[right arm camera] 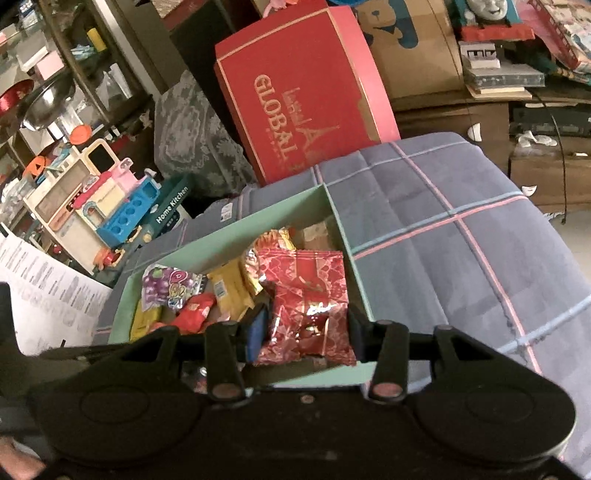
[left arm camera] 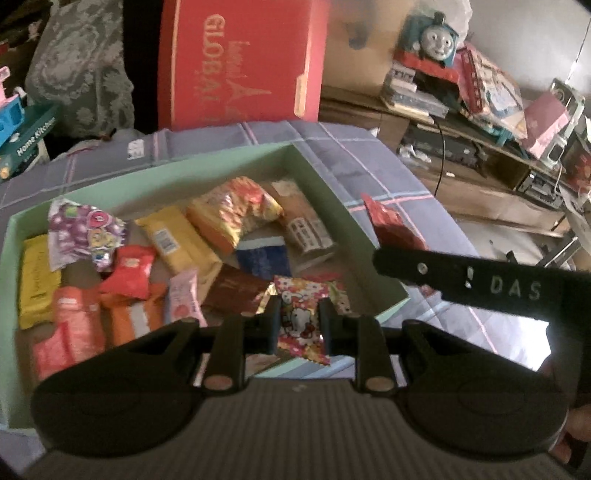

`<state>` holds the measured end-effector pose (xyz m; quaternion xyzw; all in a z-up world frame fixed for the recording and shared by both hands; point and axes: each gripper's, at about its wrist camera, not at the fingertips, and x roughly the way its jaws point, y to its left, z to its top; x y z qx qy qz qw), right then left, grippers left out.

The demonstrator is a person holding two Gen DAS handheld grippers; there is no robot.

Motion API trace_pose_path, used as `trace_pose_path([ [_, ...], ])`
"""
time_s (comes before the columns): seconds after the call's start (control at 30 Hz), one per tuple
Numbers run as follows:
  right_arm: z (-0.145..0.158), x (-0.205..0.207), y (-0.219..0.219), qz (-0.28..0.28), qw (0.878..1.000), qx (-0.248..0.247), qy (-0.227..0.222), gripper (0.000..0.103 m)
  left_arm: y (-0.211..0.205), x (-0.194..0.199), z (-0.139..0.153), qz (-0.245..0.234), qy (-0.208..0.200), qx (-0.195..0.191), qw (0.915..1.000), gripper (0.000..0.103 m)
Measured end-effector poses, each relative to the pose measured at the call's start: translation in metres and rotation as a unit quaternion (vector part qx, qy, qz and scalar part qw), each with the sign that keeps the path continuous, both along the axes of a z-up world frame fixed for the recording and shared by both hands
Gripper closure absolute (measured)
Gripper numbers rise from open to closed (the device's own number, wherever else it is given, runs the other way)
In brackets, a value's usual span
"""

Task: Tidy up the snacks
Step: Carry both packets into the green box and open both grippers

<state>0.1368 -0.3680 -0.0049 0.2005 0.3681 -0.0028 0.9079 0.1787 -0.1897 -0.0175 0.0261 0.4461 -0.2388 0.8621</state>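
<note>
While the green box (left arm camera: 332, 192) already holds a dozen-odd snacks, both tongs are clamped on more: left gripper (left arm camera: 298, 320) on a Hello Kitty packet (left arm camera: 301, 314), right gripper (right arm camera: 306, 325) on a red heart-print pouch (right arm camera: 306, 295), both near the box's 6 o'clock edge, undropped.

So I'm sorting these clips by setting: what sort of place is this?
Most likely a cluttered room at home: a toy train on stacked books, a toy kitchen, cardboard boxes, and a checked blanket under the snack box.
</note>
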Motion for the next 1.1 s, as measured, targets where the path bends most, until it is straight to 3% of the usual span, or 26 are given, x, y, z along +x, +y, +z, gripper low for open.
trace_pose_path([
  [0.17, -0.01, 0.016, -0.001, -0.003, 1.0, 0.014, 0.009, 0.055, -0.007, 0.012, -0.016, 0.002, 0.014, 0.009, 0.9999, 0.079],
  [0.23, -0.011, 0.021, 0.001, -0.002, 1.0, 0.023, 0.008, 0.047, -0.006, 0.016, -0.02, 0.011, 0.018, 0.016, 0.9996, 0.054],
  [0.27, -0.011, 0.023, 0.002, -0.003, 1.0, 0.025, 0.007, 0.031, -0.004, 0.017, -0.022, 0.019, 0.018, 0.019, 0.9995, 0.026],
  [0.3, -0.011, 0.025, 0.003, -0.006, 1.0, 0.024, 0.005, 0.021, -0.003, 0.017, -0.022, 0.028, 0.011, 0.022, 0.9993, 0.011],
  [0.33, -0.01, 0.025, 0.003, -0.01, 1.0, 0.023, 0.0, 0.004, 0.0, 0.015, -0.022, 0.039, 0.001, 0.027, 0.9989, 0.008],
  [0.37, -0.01, 0.023, 0.003, -0.014, 1.0, 0.022, -0.006, 0.0, 0.002, 0.015, -0.022, 0.043, -0.003, 0.03, 0.9986, 0.006],
  [0.67, -0.008, 0.011, 0.006, -0.022, 1.0, 0.013, -0.004, 0.0, 0.018, 0.003, -0.019, 0.051, 0.004, 0.033, 0.9982, 0.0],
  [1.1, 0.004, -0.029, 0.02, -0.024, 1.0, 0.01, -0.002, 0.0, 0.047, -0.04, -0.001, 0.066, -0.007, 0.029, 0.9974, 0.0],
])
